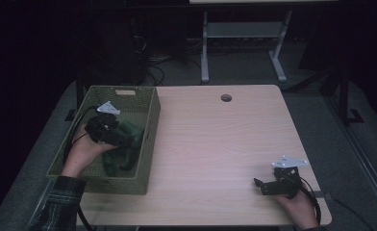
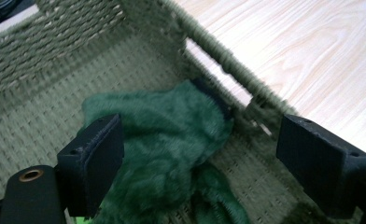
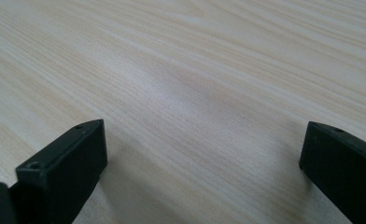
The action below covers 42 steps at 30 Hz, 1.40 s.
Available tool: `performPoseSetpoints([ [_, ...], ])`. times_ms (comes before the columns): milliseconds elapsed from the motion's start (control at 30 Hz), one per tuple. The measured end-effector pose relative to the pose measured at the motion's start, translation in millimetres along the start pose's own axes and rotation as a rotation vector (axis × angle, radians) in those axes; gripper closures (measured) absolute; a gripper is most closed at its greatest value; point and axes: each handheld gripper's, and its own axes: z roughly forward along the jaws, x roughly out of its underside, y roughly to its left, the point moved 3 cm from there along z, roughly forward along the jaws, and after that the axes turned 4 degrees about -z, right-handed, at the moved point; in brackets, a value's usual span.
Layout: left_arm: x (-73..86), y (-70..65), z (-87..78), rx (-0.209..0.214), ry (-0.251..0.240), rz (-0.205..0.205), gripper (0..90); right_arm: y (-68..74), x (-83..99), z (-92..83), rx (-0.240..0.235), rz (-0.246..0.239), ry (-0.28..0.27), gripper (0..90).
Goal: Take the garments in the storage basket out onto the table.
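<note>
A dark green fuzzy cloth [image 1: 124, 147] [image 2: 172, 140] lies bunched inside an olive woven basket [image 1: 150, 103] [image 2: 45, 51] on the table's left side. My left gripper [image 1: 129, 139] [image 2: 200, 154] hangs inside the basket just above the cloth, open, its jaws wide apart with the cloth below and between them; nothing is clamped. My right gripper [image 1: 258, 185] [image 3: 200, 163] rests low over bare wood near the table's front right corner, open, with nothing between its jaws.
The light wooden table [image 1: 215, 144] [image 3: 195, 70] has a round cable hole [image 1: 226, 97] near its far edge. Beyond the table stands a white desk frame [image 1: 244, 43] on a dark floor with cables.
</note>
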Motion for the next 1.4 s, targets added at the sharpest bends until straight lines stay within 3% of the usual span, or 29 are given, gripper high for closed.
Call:
performPoseSetpoints([
  [400,14.2,13.6,7.3,-0.04,0.05,-0.028,14.4,0.0,0.0,0.0,0.0,0.0,0.0,0.5],
  [1200,33.0,32.5,26.4,-0.05,0.105,-0.095,14.9,0.0,0.0,0.0,0.0,0.0,0.0,0.5],
  [1400,33.2,32.5,27.5,-0.038,0.109,-0.079,31.7,0.0,0.0,0.0,0.0,0.0,0.0,0.5],
])
